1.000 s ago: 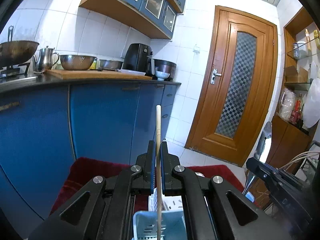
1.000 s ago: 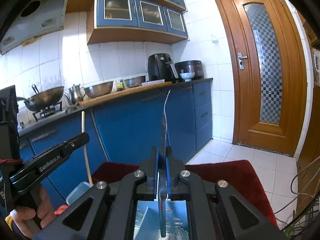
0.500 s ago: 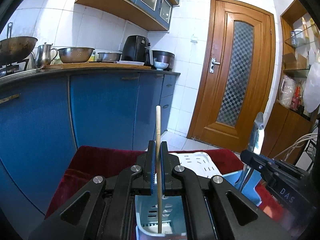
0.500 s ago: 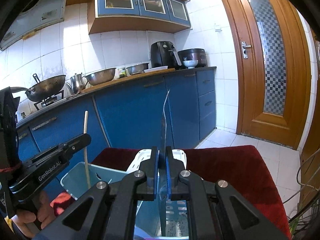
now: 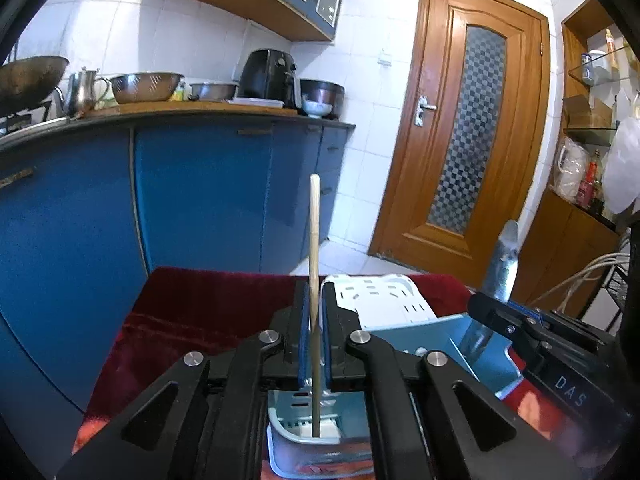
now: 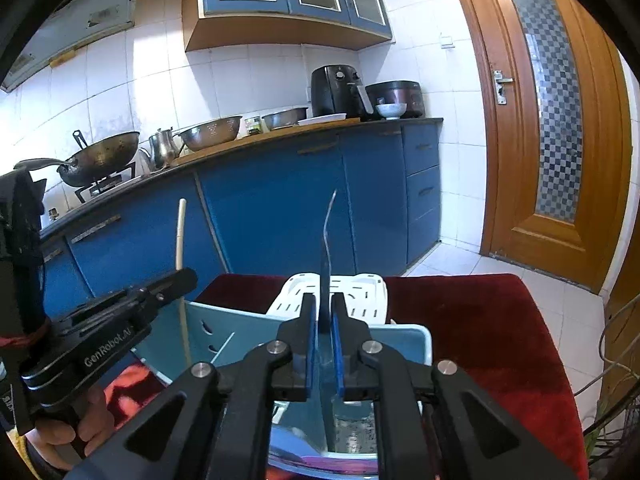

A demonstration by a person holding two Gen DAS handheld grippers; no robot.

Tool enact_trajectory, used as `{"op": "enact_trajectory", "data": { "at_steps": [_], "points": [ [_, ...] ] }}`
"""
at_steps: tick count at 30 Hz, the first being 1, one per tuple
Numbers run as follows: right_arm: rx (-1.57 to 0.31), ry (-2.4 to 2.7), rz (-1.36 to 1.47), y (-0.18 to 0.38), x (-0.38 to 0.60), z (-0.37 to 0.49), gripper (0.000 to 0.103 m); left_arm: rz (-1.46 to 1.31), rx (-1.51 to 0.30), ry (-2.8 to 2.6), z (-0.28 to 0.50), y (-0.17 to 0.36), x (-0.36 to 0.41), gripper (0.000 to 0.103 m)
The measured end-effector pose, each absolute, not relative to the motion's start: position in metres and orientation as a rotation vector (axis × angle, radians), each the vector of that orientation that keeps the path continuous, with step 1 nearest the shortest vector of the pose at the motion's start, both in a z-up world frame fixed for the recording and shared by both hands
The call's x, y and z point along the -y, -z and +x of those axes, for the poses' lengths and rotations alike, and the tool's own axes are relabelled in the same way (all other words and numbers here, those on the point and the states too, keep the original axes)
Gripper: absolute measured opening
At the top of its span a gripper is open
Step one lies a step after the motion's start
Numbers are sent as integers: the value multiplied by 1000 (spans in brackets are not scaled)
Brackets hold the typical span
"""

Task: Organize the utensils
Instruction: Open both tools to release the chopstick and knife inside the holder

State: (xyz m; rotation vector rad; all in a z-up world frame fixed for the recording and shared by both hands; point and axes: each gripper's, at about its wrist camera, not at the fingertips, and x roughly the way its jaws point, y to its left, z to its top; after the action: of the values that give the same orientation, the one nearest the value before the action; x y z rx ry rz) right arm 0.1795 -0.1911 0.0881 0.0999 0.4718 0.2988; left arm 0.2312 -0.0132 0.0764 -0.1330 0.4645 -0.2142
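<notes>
Chopstick (image 5: 314, 280) stands in left tongs (image 5: 314, 344), knife (image 6: 325, 280) in right tongs (image 6: 325, 344); both just loosened, over caddy (image 6: 416, 334) at 6 o'clock. Risk: utensils topple outside.

Both wrist views are bright and sharp at the centre, without motion blur. Daylight falls from about one o'clock, washing the white wall tiles (image 6: 120, 80) nearly blank. The blue cabinet fronts (image 5: 208, 200) carry soft sheen. Fisheye bending curves the wooden door (image 5: 472, 128) and the counter edge (image 6: 280, 136), and a black vignette rings every corner.
</notes>
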Motion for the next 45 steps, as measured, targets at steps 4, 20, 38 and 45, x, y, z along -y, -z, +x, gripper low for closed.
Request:
{"op": "enact_trajectory", "data": {
  "at_steps": [4,20,38,45],
  "points": [
    [-459,-313,98,-94,189,174,25,-125,-466,220,225,-80,13,31],
    [-417,-299,139,-129,194,136,40,-91,-473,244,182,-107,11,38],
    [-540,-248,199,-125,220,63,40,-113,-612,215,117,-98,-14,38],
    [-646,-200,213,-96,236,42,40,-101,-718,206,97,-71,-16,38]
  ]
}}
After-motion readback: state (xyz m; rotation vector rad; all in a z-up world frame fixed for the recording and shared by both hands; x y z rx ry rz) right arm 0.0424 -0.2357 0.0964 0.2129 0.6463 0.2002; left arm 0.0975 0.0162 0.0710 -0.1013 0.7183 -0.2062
